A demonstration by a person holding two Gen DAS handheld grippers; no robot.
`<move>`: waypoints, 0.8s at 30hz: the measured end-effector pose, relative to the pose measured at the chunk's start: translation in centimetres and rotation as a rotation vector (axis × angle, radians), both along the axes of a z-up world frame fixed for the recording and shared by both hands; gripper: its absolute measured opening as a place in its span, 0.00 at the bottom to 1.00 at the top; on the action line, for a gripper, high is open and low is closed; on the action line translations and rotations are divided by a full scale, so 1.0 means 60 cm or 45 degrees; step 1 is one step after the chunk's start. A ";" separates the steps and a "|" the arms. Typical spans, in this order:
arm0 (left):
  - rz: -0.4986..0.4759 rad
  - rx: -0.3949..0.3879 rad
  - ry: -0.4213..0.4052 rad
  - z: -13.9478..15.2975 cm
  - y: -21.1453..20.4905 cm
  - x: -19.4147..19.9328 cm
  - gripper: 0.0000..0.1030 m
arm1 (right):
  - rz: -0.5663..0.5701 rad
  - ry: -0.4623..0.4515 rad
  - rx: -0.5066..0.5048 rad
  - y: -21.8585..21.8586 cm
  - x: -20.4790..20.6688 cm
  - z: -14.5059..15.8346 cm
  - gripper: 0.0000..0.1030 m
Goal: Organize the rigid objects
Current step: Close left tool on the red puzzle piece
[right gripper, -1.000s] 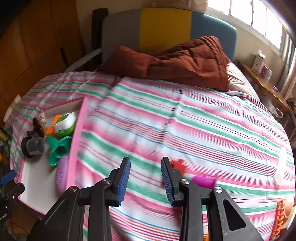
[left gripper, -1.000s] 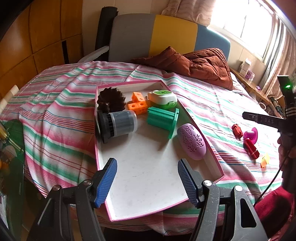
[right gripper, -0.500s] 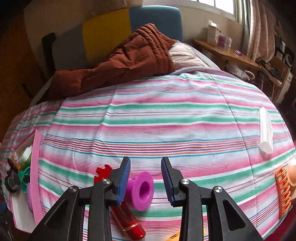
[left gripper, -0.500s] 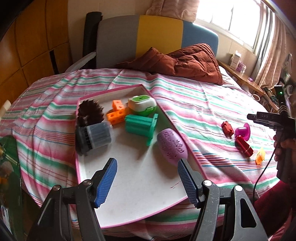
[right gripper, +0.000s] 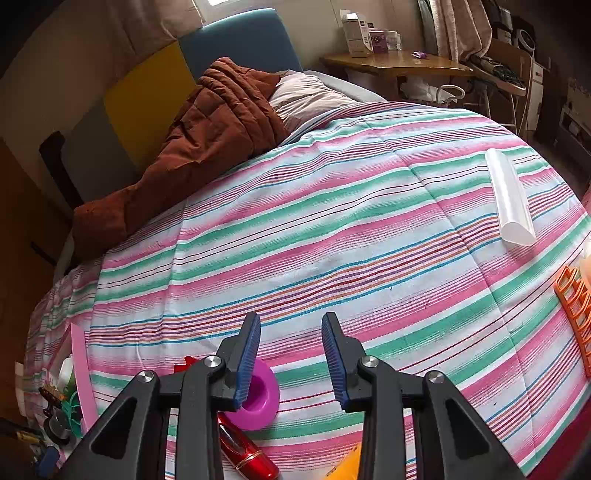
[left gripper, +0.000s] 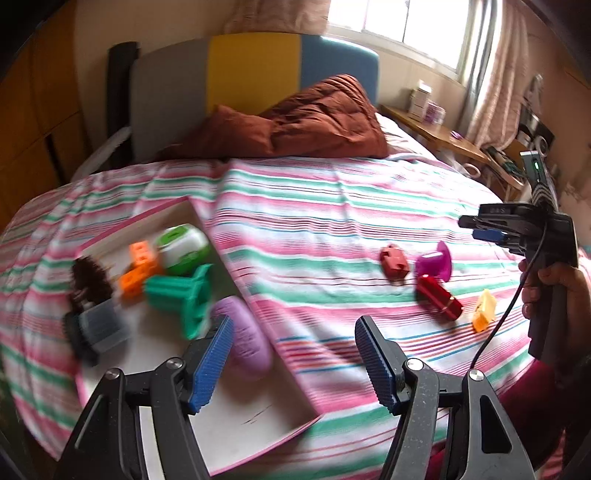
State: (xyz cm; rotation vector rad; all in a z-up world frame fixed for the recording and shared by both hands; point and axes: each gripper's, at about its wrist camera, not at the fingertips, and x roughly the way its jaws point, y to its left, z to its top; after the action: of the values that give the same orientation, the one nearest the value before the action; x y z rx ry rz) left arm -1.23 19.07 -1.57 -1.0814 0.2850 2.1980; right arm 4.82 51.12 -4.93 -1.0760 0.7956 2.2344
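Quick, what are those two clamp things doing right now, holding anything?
Left gripper: open, nothing between its fingers, above the tray edge.
Right gripper: jaws narrow but apart, holding nothing; the purple cup lies beside it on the bedspread.

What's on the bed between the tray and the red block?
Nothing, just bare striped sheet between the tray and the red block. The left wrist view shows it.

Home bedroom: a striped bedspread is covering a bed, a padded headboard and curtained window are standing behind it.
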 end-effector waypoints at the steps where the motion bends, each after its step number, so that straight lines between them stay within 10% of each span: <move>1: -0.020 -0.005 0.002 -0.003 0.014 0.000 0.67 | -0.005 0.003 -0.006 0.002 0.001 0.000 0.33; 24: -0.237 -0.098 -0.204 -0.090 0.297 -0.070 0.63 | 0.021 0.018 -0.100 0.012 -0.008 -0.009 0.35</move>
State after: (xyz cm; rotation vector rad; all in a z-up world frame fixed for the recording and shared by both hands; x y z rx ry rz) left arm -5.41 36.91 -6.97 -1.2145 0.3850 1.9383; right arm 4.32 51.86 -5.46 -1.1077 0.8902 2.2430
